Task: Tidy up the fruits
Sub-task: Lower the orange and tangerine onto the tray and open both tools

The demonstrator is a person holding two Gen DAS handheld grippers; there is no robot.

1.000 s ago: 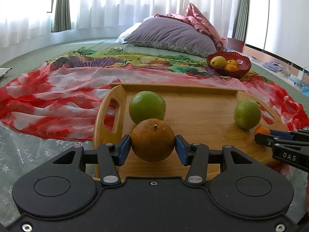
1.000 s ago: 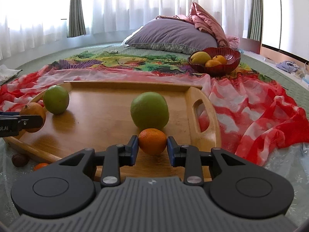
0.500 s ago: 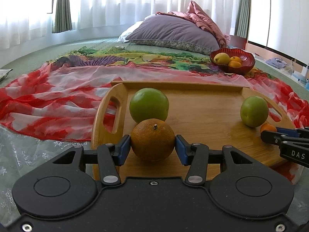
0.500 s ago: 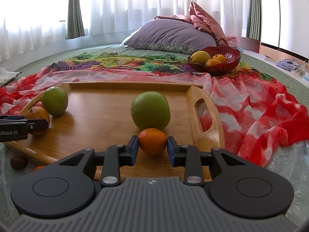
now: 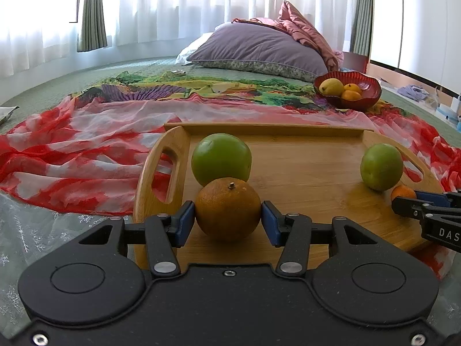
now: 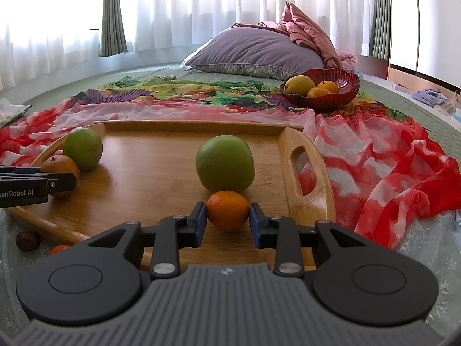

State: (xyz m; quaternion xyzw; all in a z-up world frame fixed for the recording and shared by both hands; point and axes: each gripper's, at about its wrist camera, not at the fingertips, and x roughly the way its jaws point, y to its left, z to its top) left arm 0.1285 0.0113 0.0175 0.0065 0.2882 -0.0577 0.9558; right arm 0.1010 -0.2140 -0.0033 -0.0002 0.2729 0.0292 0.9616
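Left gripper (image 5: 228, 220) clamps a brown orange (image 5: 228, 209) over the wooden tray (image 5: 302, 173), just in front of a green fruit (image 5: 221, 158). Right gripper (image 6: 228, 220) clamps a small orange (image 6: 227, 210) at the tray's right end, before another green fruit (image 6: 224, 163). Red bowl (image 6: 340, 95) with fruit sits well beyond on the cloth (image 6: 374, 155).

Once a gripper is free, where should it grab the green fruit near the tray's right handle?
Take the green fruit across its widest middle, coming from above: the small orange held in the right gripper crowds its near side, and the handle limits room on its right.
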